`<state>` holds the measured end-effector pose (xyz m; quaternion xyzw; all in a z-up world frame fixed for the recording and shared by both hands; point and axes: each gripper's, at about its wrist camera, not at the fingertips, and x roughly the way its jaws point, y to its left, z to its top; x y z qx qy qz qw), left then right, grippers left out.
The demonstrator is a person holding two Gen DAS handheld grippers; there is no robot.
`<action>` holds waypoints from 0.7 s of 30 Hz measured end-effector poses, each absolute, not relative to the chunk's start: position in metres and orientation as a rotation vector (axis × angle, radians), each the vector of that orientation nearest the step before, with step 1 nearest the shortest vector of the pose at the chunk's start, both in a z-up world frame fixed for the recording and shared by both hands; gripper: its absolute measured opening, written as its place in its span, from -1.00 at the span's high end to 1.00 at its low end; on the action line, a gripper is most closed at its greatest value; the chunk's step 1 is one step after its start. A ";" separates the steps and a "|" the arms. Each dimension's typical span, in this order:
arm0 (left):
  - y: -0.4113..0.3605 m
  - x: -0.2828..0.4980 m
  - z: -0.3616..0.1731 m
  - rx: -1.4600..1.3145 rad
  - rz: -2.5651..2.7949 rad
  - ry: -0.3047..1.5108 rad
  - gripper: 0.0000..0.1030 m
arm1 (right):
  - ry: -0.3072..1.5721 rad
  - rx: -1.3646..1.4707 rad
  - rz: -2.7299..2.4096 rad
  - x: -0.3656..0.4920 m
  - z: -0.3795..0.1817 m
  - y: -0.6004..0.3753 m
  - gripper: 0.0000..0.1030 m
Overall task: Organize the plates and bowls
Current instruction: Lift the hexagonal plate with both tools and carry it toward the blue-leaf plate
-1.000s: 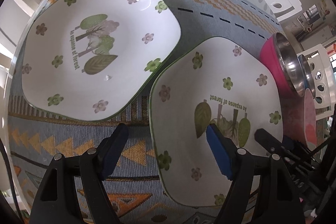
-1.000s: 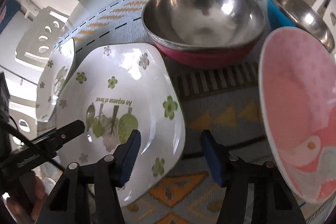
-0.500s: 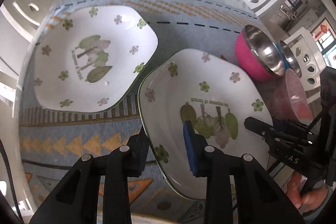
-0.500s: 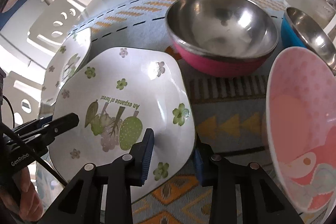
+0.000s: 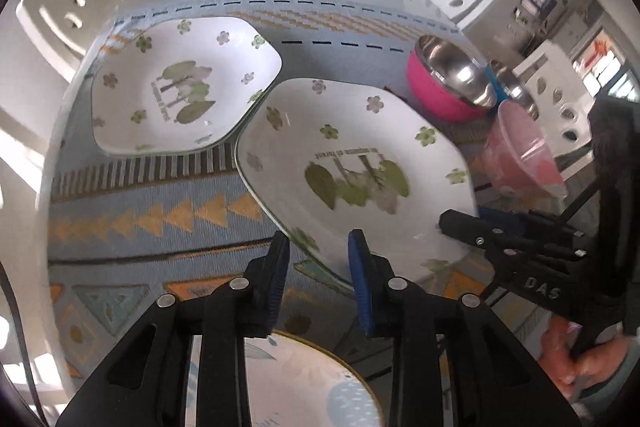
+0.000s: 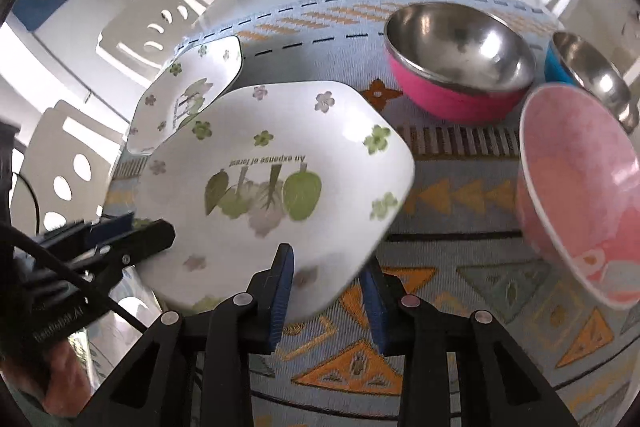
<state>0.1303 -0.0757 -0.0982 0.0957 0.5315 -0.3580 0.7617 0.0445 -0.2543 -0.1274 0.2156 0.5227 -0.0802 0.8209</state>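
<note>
Here the near floral plate (image 5: pixel 360 163) was tilted and held at two edges at once. The left gripper (image 5: pixel 318 259) had its fingers narrowed onto the plate's near-left rim, one pad under and the blue pad (image 5: pixel 360 279) over it. The right gripper (image 6: pixel 328 279) was clamped in the same way on the plate's near-right edge, its fingers drawn close with the rim between them. In the right wrist view the plate's right side stood off the patterned cloth (image 6: pixel 460 267). The second floral plate (image 5: pixel 180 87) lay flat on the cloth to the far left, and the held plate's far edge overlapped its corner; whether they touched I could not tell. To the far right stood the pink steel bowl (image 6: pixel 460 67), with the blue steel bowl (image 6: pixel 588 71) beside it and the pink patterned bowl (image 6: pixel 580 187) nearer, on the right. A round gold-rimmed plate (image 5: pixel 312 387) lay nearest, below the left gripper.
</note>
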 end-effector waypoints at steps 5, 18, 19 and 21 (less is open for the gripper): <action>-0.071 0.138 -0.113 0.212 -0.736 1.188 0.54 | 1.136 0.403 -0.194 0.050 -0.134 -0.250 0.39; -0.097 0.171 -0.147 0.221 -0.675 1.324 0.40 | 1.162 0.455 -0.210 0.082 -0.159 -0.280 0.39; -0.099 0.170 -0.147 0.233 -0.673 1.311 0.39 | 1.150 0.447 -0.213 0.084 -0.160 -0.281 0.35; -0.102 0.169 -0.146 0.254 -0.689 1.283 0.44 | 1.131 0.446 -0.212 0.084 -0.158 -0.283 0.35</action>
